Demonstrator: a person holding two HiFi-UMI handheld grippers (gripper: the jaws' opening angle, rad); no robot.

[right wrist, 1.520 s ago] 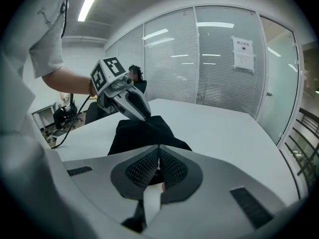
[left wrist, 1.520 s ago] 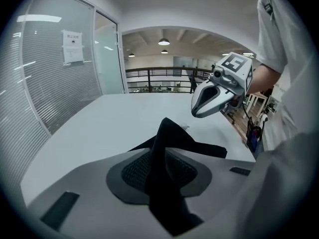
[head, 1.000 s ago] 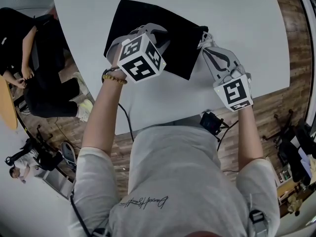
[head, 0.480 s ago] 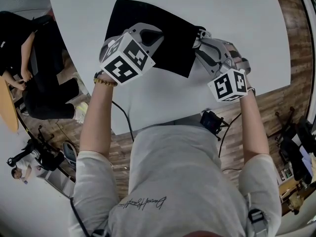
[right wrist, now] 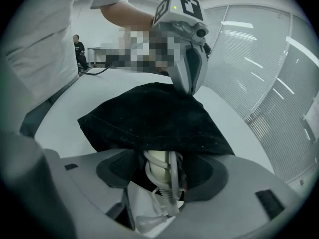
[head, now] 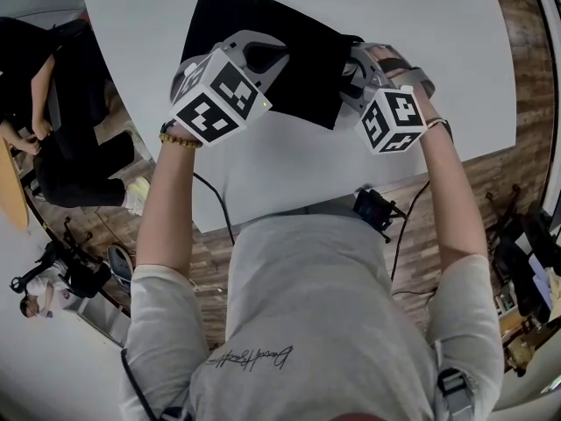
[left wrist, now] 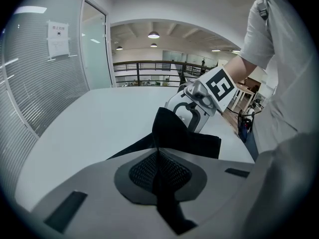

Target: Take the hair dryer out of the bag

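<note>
A black fabric bag (head: 307,77) lies on the white table (head: 421,24). My left gripper (head: 261,58) is over the bag's middle; its jaws have just closed and are shut on a raised fold of the black fabric (left wrist: 159,133). My right gripper (head: 352,70) is at the bag's right end, where the mouth is. Its jaws have just been opening and stand wide. Between them, the hair dryer's pale handle (right wrist: 160,164) with white cord wound round it pokes out from under the bag (right wrist: 149,116); the pads are not pressing it. The rest of the dryer is hidden inside.
The table's near edge runs just below both grippers. A black device with cables (head: 372,209) hangs under that edge. A person in black (head: 53,103) sits at the left, off the table. A glass wall with blinds (left wrist: 45,83) borders the table's far side.
The right gripper has rolled, moved in towards the bag's mouth and opened its jaws. The left gripper has shifted slightly left and closed on the bag's fabric.
</note>
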